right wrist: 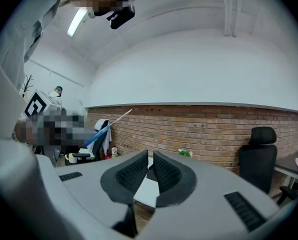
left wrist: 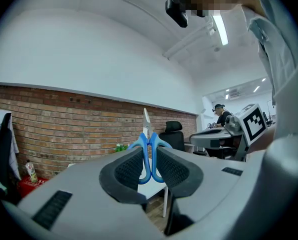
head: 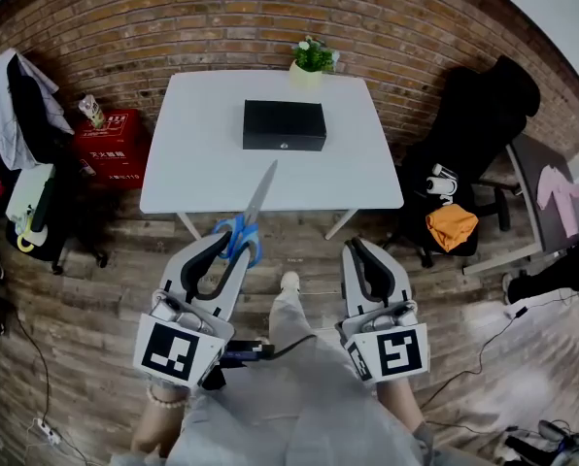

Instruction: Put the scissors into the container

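Your left gripper (head: 233,248) clamps the scissors (head: 260,194) by the blue handles, blades pointing far toward the table (head: 192,168). Your right gripper (head: 357,250) is closed on nothing. Pickup done. The scissors hang off the table's near edge, well short of the box (head: 284,124) at far centre. The box looks shut, so carrying and dropping in remain.

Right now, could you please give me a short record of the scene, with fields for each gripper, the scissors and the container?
left gripper: shut on the blue handles of the scissors
scissors: closed blades pointing toward the table
right gripper: jaws together, nothing between them
container: black box, lid looks closed, at mid-table
table: white, also bears a potted plant at its far edge
task state: scissors not yet in the box
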Motion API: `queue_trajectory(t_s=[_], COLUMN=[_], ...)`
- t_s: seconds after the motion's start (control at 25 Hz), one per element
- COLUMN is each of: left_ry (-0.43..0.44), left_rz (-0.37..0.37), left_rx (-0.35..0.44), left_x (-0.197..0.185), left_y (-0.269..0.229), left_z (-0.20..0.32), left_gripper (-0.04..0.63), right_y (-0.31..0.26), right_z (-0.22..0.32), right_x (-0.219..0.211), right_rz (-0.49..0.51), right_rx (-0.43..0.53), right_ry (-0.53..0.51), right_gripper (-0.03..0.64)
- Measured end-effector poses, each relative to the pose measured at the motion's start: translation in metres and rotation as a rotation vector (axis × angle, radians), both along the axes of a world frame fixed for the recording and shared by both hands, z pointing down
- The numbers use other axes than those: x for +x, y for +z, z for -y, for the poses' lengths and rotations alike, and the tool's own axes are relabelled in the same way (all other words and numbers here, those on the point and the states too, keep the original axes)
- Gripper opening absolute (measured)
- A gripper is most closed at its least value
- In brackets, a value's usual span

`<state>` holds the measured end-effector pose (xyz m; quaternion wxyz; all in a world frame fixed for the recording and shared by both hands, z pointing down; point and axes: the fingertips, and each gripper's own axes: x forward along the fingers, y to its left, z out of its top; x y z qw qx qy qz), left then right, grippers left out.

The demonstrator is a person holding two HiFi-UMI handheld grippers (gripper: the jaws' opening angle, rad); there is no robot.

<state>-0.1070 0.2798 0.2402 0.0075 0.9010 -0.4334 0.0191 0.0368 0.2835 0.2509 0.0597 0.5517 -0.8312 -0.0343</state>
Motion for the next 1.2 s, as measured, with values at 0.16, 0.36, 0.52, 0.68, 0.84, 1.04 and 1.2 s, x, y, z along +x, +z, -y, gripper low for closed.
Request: queue_trajectory(t_s=[0.16,0.36,0.52,0.68,0.84,1.04,1.2], left_ry=[-0.010,-0.032,-0.054,-0.075,-0.101,-0.143,-0.185], left_rz=[0.001,0.002,0.002,0.006,0.005,0.013,0.019], left_rx=[0.004,0.008,0.010,0.011,0.007,-0.006,-0.001], left_x=[0.004,0.009,0.013,0.020,0.029,0.044,0.049], left_y=[0.003,0.005,0.004,0.004,0.006,0.009,0.006], left_z=[0.016,0.051,0.087,0.126,0.169,0.229,0.274], left_gripper=[0.100,0.100,0.100,0.100,0.100,0.100,0.100], right_y=[0.006,0.012,0.013,0.013,0.017,0.022,0.021], right_z=[0.020,0.059,0.097,0.139,0.185,0.251,0.300], right_x=[0.002,0.003,0.005,0.011,0.018,0.033,0.039], right_rz=[0.001,-0.007,-0.013,-0.003,-0.001,0.002,0.006], right_rx=[-0.005,-0.005,-0.005,-0.002,-0.010,-0.028,-0.026], right_ry=[-0.012,-0.041,-0.068,-0.090,-0.120,-0.162,-0.202], right_gripper=[0.058,0.058,0.058,0.058,0.058,0.058,0.058])
